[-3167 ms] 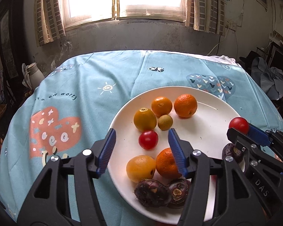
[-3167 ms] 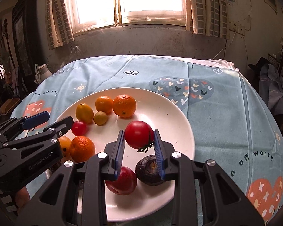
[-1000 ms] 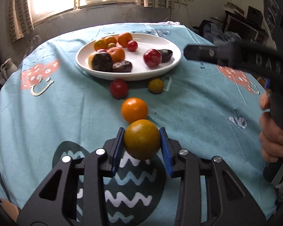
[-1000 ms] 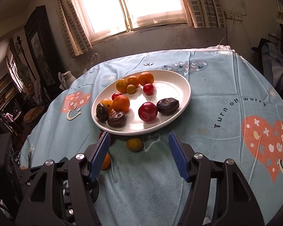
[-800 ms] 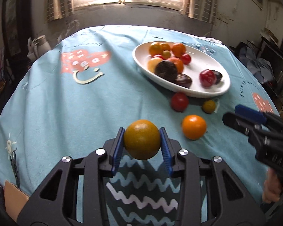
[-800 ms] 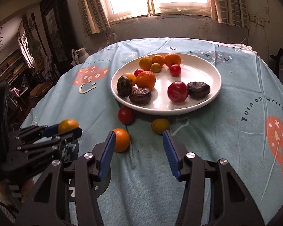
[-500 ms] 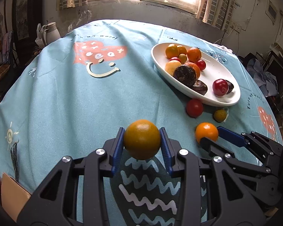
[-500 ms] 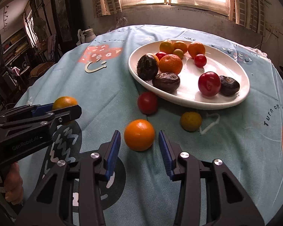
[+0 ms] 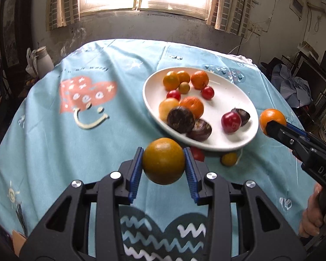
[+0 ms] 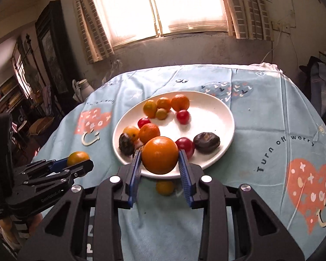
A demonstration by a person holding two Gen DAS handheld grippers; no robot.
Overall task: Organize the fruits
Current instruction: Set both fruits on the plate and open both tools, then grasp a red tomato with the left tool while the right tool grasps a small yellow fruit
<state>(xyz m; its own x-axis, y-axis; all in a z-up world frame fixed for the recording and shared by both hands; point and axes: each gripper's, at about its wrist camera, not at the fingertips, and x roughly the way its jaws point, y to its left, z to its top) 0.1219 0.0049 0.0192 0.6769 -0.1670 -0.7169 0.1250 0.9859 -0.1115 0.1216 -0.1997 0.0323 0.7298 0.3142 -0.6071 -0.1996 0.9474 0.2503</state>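
Fruits mostly sit gathered on the white plate (image 10: 227, 117) toward the counter's far edge, so both grippers carry strays that way. The left gripper (image 9: 163, 169) has its fingers narrowed onto a yellow-orange citrus (image 9: 163, 161); the right gripper (image 10: 159, 169) clamps a bright orange (image 10: 159, 154) above the plate's near rim. A small yellow fruit (image 10: 164, 187) and a red one (image 9: 197, 154) lie on the cloth beside that rim.

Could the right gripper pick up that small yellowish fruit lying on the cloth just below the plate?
Probably not yet: the right gripper is shut on an orange, so the small yellowish fruit must wait.
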